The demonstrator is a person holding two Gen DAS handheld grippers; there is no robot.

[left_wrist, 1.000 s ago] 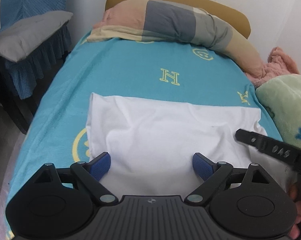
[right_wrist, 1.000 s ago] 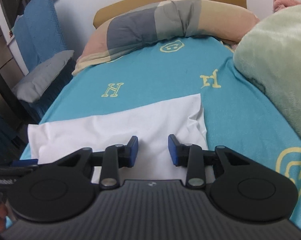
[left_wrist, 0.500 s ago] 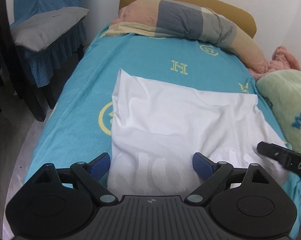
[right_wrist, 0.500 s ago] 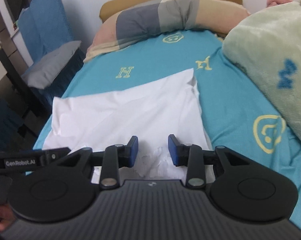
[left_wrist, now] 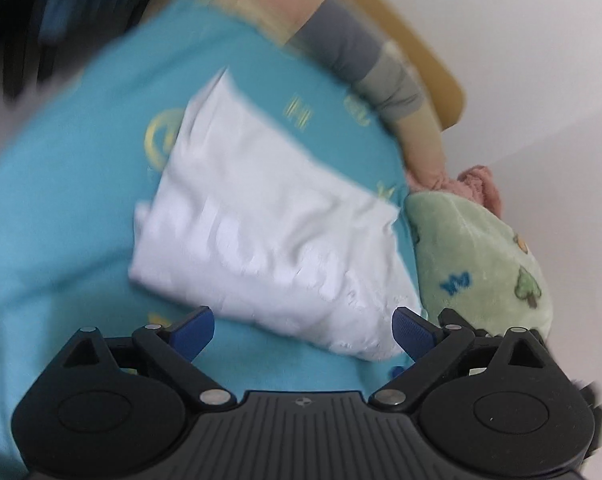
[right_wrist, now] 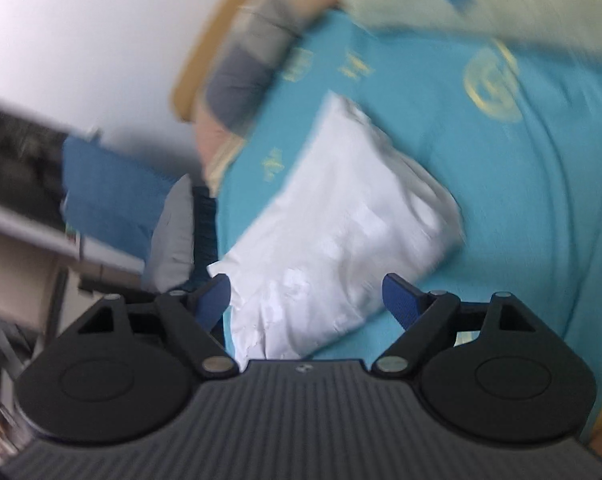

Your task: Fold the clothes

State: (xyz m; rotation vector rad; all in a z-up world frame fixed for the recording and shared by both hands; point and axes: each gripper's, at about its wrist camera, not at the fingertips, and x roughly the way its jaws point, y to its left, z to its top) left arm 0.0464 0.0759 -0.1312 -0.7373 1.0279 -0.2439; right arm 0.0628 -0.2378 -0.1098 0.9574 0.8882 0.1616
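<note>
1. On the left, the left gripper [left_wrist: 303, 330] hangs above the near edge of the bed, its blue-padded fingers [left_wrist: 192, 330] spread wide with nothing between them. It looks free because the cloth needs no holding just now.
2. In the middle lies the folded white cotton garment [left_wrist: 261, 216], a flat, thick rectangle resting on the turquoise bedsheet with yellow letters [left_wrist: 61, 200]. It sits on the open middle of the bed, I judge, because that is the one broad flat place to press folds.
3. Beyond it, a long striped bolster pillow in pink, grey and beige [left_wrist: 361, 52] lies against the headboard, well apart from the garment.
4. To the right, a pale green plush blanket with small printed figures [left_wrist: 477, 256] is heaped just beside the garment's right edge, seemingly pushed aside for room.
5. The right gripper [right_wrist: 307, 294] hovers over the garment's near corner, fingers [right_wrist: 401, 294] likewise wide and empty. The view is blurred and tilted, so whether it touches the cloth I cannot tell.
</note>
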